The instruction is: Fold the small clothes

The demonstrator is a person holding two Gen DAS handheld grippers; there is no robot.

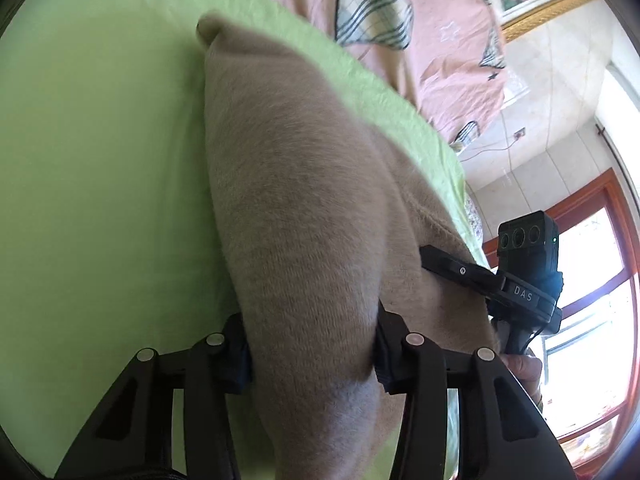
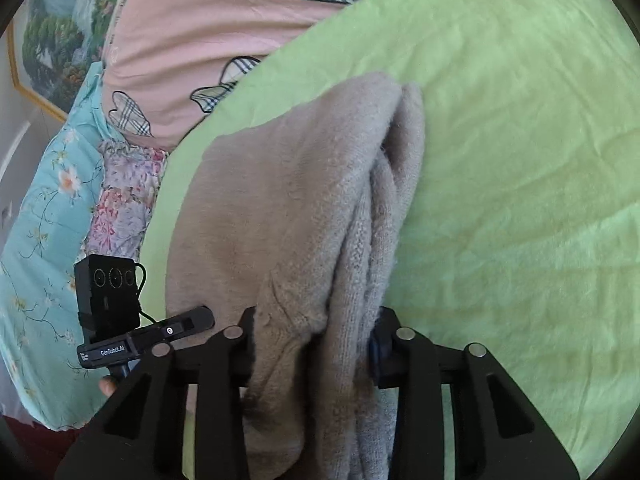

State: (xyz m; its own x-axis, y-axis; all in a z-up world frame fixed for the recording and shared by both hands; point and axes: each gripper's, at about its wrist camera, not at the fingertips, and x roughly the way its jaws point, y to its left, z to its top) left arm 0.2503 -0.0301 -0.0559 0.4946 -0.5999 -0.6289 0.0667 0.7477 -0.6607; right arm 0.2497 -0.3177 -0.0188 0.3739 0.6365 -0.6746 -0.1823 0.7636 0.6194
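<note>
Gripped between the pads of the left gripper (image 1: 314, 356) is a thick bunched fold of a beige knitted garment (image 1: 288, 184), a soft, fuzzy piece of clothing that stretches away ahead of the jaws and ends in a rounded corner. To the left of that gripper only a bright green blanket (image 1: 92, 168) is seen, fleecy and smooth, on which the garment is laid. To its right, the right gripper (image 2: 314, 352) is seen side-on, and in its own view it is likewise clamped on the garment, with several layers gathered between its jaws: a brushed outer face on the left and ribbed knit edges on the right. Beyond the green blanket, a pink quilt (image 2: 192, 32) with checked heart-shaped patches is seen, and further left of the right gripper a pale blue floral cover (image 2: 44, 208). The step in hand is judged to be a fold in progress, with the near edge pinched at two points side by side. The next move would probably call for both grips to be carried forward together, evenly, so that the held edge is laid over the far part without the layers slipping apart.
</note>
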